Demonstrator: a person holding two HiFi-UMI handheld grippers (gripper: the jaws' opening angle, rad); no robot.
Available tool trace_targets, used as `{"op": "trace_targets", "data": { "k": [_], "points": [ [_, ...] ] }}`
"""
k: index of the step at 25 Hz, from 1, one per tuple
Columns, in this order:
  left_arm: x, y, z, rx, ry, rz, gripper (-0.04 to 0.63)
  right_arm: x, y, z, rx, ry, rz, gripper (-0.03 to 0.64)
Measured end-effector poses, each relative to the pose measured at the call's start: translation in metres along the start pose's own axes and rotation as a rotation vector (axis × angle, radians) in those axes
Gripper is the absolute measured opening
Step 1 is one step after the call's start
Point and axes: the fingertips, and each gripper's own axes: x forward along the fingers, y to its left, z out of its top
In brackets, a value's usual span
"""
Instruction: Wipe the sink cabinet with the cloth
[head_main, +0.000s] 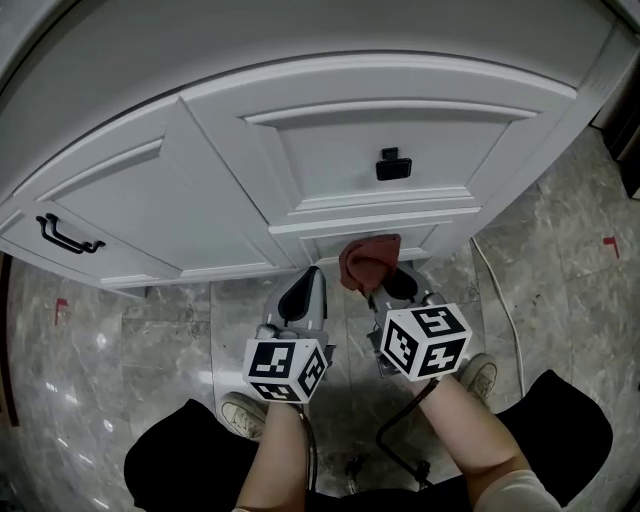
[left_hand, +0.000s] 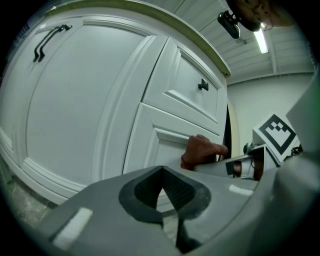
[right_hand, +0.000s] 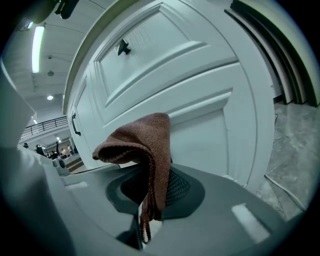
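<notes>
Head view, cabinet: a white curved sink cabinet (head_main: 200, 210) fills the far half. It has a black square knob (head_main: 393, 164) on the middle drawer front and a black bar handle (head_main: 68, 236) on the left door.
Head view, cloth: a reddish-brown woven cloth (head_main: 368, 260) sits at the low panel under the drawer, on the tip of the right tongs (head_main: 388, 285).
Head view, left tongs: the left tongs (head_main: 308, 280) point at the cabinet's foot, just left of the cloth, above the grey marble floor (head_main: 150, 330).
Left gripper view, tongs: the tips are pressed together with nothing between them.
Left gripper view, cloth: it is off to the right, bunched against the panel's raised edge.
Right gripper view, tongs: they are clamped on the cloth.
Right gripper view, cloth: it folds over to the left, and a frayed edge hangs down between the pads. The cabinet panel is just beyond.
</notes>
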Motion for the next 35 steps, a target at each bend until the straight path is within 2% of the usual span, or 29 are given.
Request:
{"op": "trace_targets", "data": {
  "k": [5,10,17,31,35],
  "points": [
    [0.007,-0.018,-0.006,0.013,0.021,-0.027,0.000,-0.013,-0.022,0.009,-0.003,-0.020,-0.039,0.078],
    [0.010,-0.024,-0.008,0.027,0.033,-0.035,0.000,-0.010,-0.048,0.009,0.053,-0.019,-0.082,0.078],
    [0.015,-0.021,-0.015,0.017,0.047,-0.029,0.000,-0.007,-0.060,0.012,0.060,-0.026,-0.089,0.078],
    [0.034,-0.062,-0.018,0.016,0.048,-0.098,0.000,-0.062,-0.131,0.023,0.088,-0.055,-0.258,0.078],
    [0.029,-0.059,-0.026,0.028,0.066,-0.096,0.000,-0.063,-0.129,0.009,0.084,-0.036,-0.270,0.078]
  ]
}}
